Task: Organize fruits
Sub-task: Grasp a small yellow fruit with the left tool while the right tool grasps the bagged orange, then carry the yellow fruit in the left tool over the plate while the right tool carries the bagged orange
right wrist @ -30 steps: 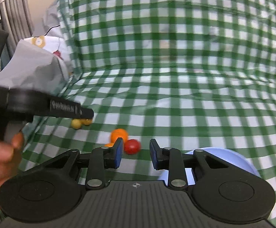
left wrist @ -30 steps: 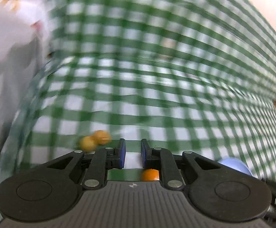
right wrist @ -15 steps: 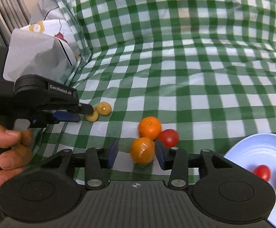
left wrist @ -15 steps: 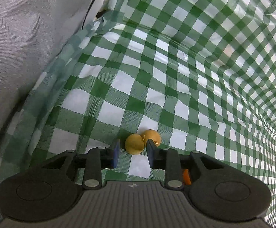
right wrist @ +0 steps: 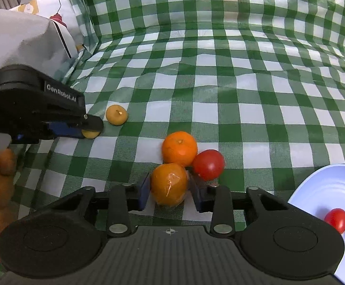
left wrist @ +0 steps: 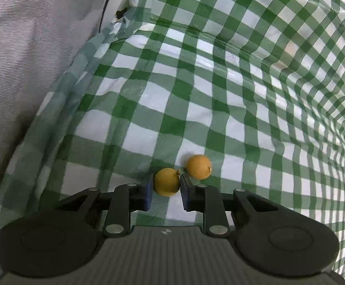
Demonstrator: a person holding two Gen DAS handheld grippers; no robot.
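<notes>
Since a moment ago: both grippers have come in closer; each now has a fruit between its fingers where before the fruit lay just ahead of the tips.
Left gripper: narrow, its blue pads touching or all but touching the sides of a small yellow fruit; whether it is truly squeezed I cannot tell for sure, but it looks gripped.
Second yellow fruit: just beyond the left tool's right-hand fingertip, close to the held one.
Right gripper: closed onto a wrapped orange, pads against both its sides.
Neighbours ahead of the right tool: a bare orange touching the wrapped one, and a large tomato just past the right-hand fingertip, touching the bare orange.
Plate: low and to the right of the right tool, holding a small tomato and an orange-red piece at the frame's edge.
Cloth: checked green and white, glossy, wrinkled.
Risk, left: the round fruit is held near the fingertips, so it may squirt out forward on lifting, or knock its neighbour rolling.
Risk, right: the shiny wrap may slide against the pads; lifting could nudge the tomato and bare orange, setting them rolling over the slick cloth.
Risk, at the plate: a fruit dropped from height could bump those already there off the rim.
</notes>
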